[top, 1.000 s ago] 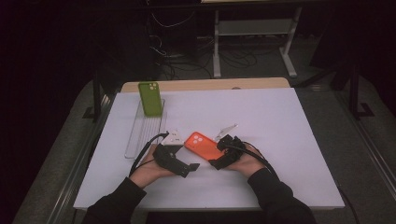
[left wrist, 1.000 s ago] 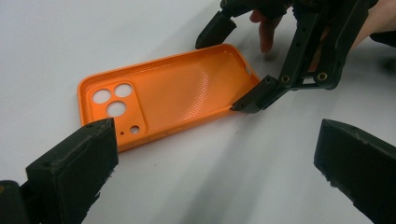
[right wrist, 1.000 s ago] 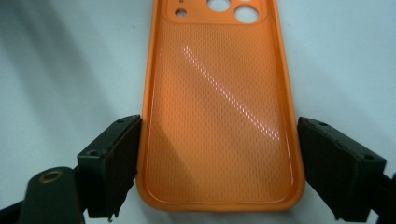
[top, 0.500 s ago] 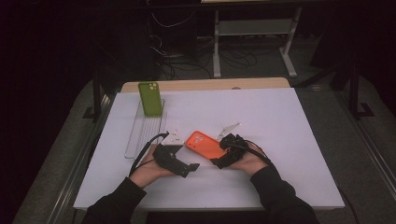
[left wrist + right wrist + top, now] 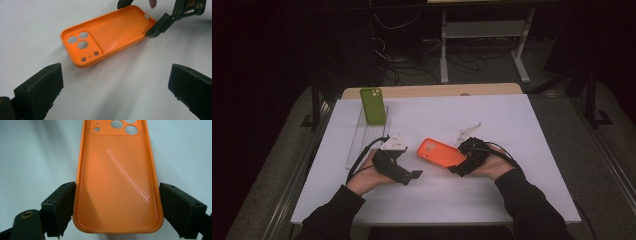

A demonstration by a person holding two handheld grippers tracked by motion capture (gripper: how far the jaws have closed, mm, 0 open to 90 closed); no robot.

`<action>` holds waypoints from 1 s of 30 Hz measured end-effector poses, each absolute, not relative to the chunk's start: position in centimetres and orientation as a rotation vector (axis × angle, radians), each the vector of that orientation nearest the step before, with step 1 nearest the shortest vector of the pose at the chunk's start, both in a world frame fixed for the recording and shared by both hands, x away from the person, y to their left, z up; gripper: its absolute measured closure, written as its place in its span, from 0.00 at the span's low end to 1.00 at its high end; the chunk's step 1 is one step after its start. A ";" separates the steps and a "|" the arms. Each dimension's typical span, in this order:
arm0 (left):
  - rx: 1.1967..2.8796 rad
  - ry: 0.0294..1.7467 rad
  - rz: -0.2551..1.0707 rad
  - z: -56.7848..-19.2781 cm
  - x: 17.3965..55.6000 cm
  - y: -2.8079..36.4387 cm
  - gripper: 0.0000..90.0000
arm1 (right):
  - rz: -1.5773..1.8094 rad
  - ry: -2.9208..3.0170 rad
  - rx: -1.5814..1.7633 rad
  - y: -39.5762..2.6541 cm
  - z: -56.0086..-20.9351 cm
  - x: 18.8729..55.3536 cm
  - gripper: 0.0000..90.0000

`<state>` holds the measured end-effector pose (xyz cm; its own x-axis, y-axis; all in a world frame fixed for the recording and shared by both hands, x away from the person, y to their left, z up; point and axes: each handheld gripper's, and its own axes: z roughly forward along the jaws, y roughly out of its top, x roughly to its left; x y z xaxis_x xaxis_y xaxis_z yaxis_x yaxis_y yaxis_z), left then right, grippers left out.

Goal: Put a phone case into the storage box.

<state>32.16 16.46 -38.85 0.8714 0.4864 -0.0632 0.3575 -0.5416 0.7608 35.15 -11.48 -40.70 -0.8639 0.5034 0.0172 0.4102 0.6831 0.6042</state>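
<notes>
Change since one second earlier: the right gripper (image 5: 458, 170), its jaws clamped across the width of the orange phone case (image 5: 440, 152), has shifted slightly away from the person and upward. The gripped end of the case now rides a little clear of the white table (image 5: 522, 130), its camera-cutout end tilted lower toward the left gripper (image 5: 414, 175).
</notes>
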 end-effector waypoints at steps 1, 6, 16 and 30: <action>2.192 0.595 0.192 -38.6 32.3 16.5 0.00 | 0.938 2.748 0.740 -11.7 -40.6 35.1 0.17; 2.227 0.514 0.175 -37.9 33.1 16.2 0.00 | 0.984 2.796 0.665 -13.0 -39.9 35.0 0.17; 2.343 0.286 0.114 -36.7 34.9 14.4 0.00 | 1.026 2.846 0.436 -14.1 -38.9 35.0 0.17; 2.438 0.056 0.031 -36.4 35.9 11.6 0.00 | 1.048 2.865 0.267 -12.9 -37.6 34.6 0.17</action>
